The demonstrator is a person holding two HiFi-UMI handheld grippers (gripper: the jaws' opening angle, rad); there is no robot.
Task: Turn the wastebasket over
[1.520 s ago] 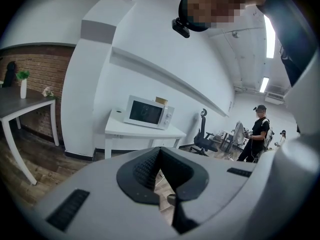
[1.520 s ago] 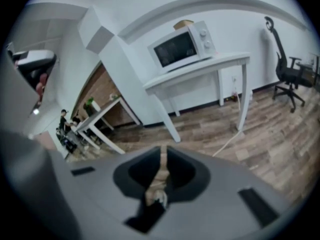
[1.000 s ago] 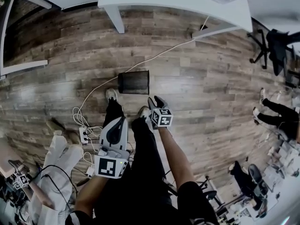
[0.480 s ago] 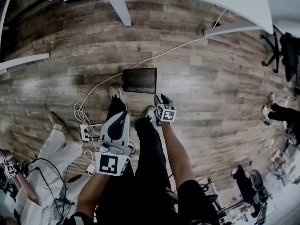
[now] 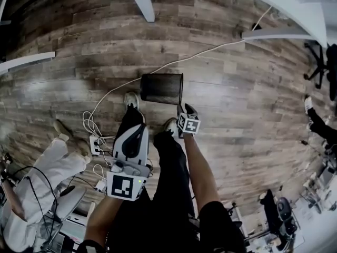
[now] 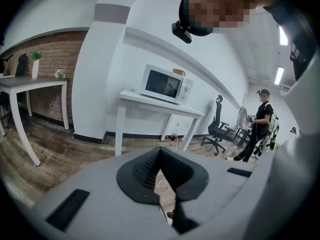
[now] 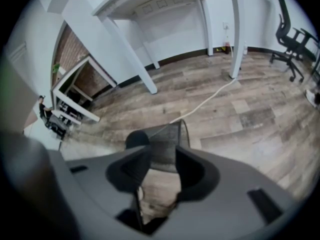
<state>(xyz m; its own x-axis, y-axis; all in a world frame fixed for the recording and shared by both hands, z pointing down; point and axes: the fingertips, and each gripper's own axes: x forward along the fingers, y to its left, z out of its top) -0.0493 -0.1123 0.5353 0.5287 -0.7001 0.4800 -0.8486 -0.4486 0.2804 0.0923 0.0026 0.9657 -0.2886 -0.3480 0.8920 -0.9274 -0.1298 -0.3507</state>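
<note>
Wastebasket [image 5: 161,88], dark mesh, sits tipped sideways on the plank floor [image 5: 253,120] just ahead of the wearer's shoes [image 5: 131,100], its rim toward the right. At far left of the head view a person in white [image 5: 31,183] crouches near a power strip [image 5: 95,147] and coils of white cable. The left gripper [image 5: 138,128] is held low over the wearer's leg with its jaws clenched on nothing, and its cube bears a square black-and-white marker. Its own view looks across the room at a white microwave [image 6: 166,84] on a white table [image 6: 150,100], with an office chair [image 6: 218,129] and a standing person [image 6: 257,126] further right. A white cable [image 5: 174,62] runs past the basket's far side. The right gripper [image 5: 184,109], with a similar marker cube, hovers just beside the basket's lower right edge. Its jaws stand apart with the mesh wall showing just beyond their tips.
</note>
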